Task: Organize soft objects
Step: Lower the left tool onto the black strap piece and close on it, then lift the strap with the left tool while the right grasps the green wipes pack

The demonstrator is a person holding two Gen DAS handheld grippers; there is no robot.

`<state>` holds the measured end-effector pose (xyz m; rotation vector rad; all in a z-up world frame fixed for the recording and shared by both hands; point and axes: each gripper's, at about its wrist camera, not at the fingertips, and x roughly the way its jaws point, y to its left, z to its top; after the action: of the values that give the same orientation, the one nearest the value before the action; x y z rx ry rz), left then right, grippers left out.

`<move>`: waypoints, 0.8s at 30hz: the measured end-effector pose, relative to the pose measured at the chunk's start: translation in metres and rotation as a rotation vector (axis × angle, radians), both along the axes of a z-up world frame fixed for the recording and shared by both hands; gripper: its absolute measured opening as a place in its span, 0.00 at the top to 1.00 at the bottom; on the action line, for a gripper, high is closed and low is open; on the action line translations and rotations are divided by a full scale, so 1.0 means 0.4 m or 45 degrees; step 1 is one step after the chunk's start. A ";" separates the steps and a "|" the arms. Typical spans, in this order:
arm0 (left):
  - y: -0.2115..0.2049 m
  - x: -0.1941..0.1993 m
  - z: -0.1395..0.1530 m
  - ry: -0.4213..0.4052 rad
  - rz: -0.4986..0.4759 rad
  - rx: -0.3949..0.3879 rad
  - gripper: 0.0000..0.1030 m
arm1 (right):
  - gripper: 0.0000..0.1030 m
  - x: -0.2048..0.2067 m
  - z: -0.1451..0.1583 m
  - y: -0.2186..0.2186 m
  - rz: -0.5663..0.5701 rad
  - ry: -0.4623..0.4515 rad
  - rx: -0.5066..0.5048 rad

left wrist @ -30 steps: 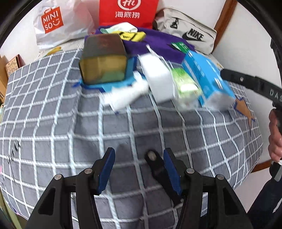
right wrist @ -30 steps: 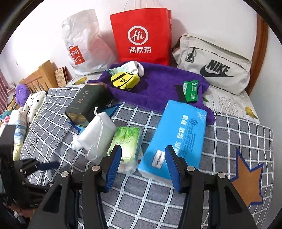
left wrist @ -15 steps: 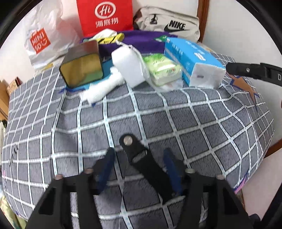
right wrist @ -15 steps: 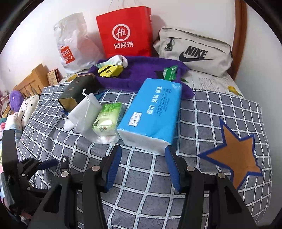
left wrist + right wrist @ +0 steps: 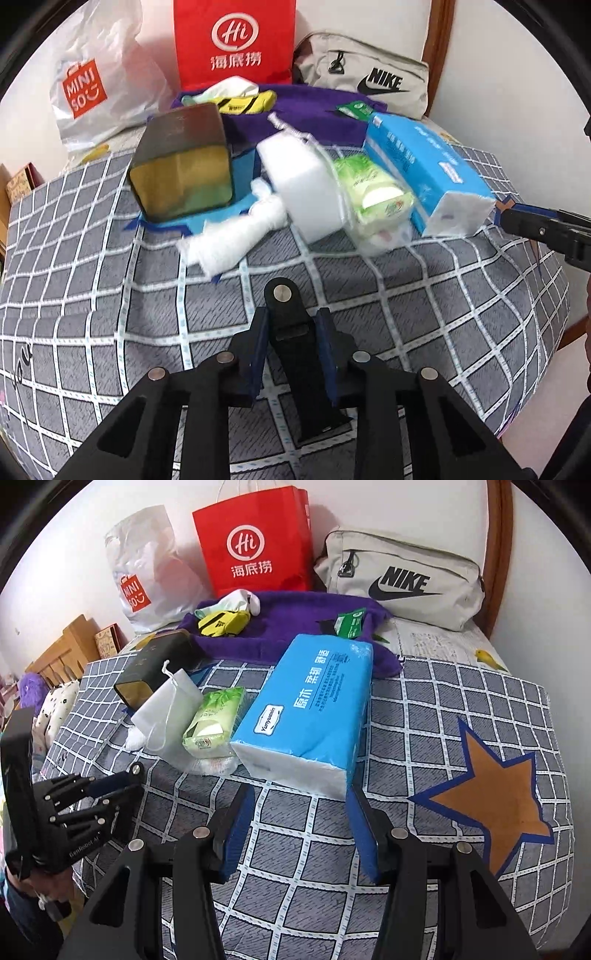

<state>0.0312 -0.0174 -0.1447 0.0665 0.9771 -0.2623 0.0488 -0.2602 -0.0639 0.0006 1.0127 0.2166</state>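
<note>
On the grey checked bedspread [image 5: 424, 709] lies a blue tissue pack [image 5: 314, 705], with a green tissue pack [image 5: 218, 716], a white drawstring pouch [image 5: 166, 709] and a white rolled cloth [image 5: 236, 236] to its left. My right gripper [image 5: 301, 808] is open, its blue pads just in front of the blue pack's near end, touching nothing. My left gripper [image 5: 291, 350] hovers over bare bedspread. Its jaws are closing, and the pads press a black strap piece [image 5: 284, 306] with a silver rivet that stands between them.
A dark box [image 5: 184, 166] sits on a blue sheet. Behind lie a purple towel [image 5: 295, 616] with a yellow item [image 5: 221, 622], a white sock and a green packet [image 5: 349, 620]. A red paper bag [image 5: 255, 542], a Miniso bag [image 5: 147, 572] and a Nike bag [image 5: 402, 579] line the wall.
The left jaws have narrowed around the black strap piece, and that gripper has turned towards the pile. The right gripper has pulled back to the blue pack's near end.
</note>
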 end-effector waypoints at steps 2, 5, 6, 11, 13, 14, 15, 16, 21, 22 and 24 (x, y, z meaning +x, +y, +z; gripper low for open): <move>0.011 -0.011 -0.001 0.010 0.013 -0.012 0.72 | 0.50 0.000 -0.004 0.002 0.004 0.003 0.005; 0.021 -0.026 -0.001 0.043 0.029 -0.014 0.42 | 0.50 0.001 -0.013 0.011 0.015 0.013 0.006; 0.021 -0.034 -0.001 0.047 0.037 -0.004 0.40 | 0.50 0.000 -0.015 0.014 0.020 0.017 0.003; 0.012 -0.048 -0.010 0.021 0.071 0.031 0.40 | 0.50 0.001 -0.027 0.028 0.038 0.030 0.003; 0.000 -0.046 -0.012 -0.028 0.078 0.069 0.61 | 0.50 0.001 -0.030 0.033 0.042 0.034 0.003; -0.004 -0.046 -0.010 -0.053 0.067 0.073 0.78 | 0.50 0.000 -0.031 0.034 0.047 0.036 0.003; -0.005 -0.043 -0.010 -0.054 0.051 0.052 0.78 | 0.51 -0.001 -0.032 0.036 0.049 0.036 -0.001; -0.003 -0.040 -0.009 -0.052 0.044 0.044 0.78 | 0.50 -0.001 -0.032 0.036 0.049 0.036 -0.003; 0.017 -0.038 -0.005 -0.022 0.025 -0.004 0.74 | 0.50 0.000 -0.038 0.030 0.036 0.044 0.002; 0.018 -0.040 -0.004 -0.017 0.021 -0.003 0.73 | 0.50 0.001 -0.040 0.028 0.034 0.047 0.004; 0.014 -0.046 -0.005 -0.016 0.012 0.007 0.70 | 0.50 0.005 -0.047 0.025 0.029 0.057 0.006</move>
<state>0.0127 -0.0116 -0.1465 0.0686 0.9659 -0.2500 0.0508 -0.2502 -0.0828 -0.0022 1.0569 0.2408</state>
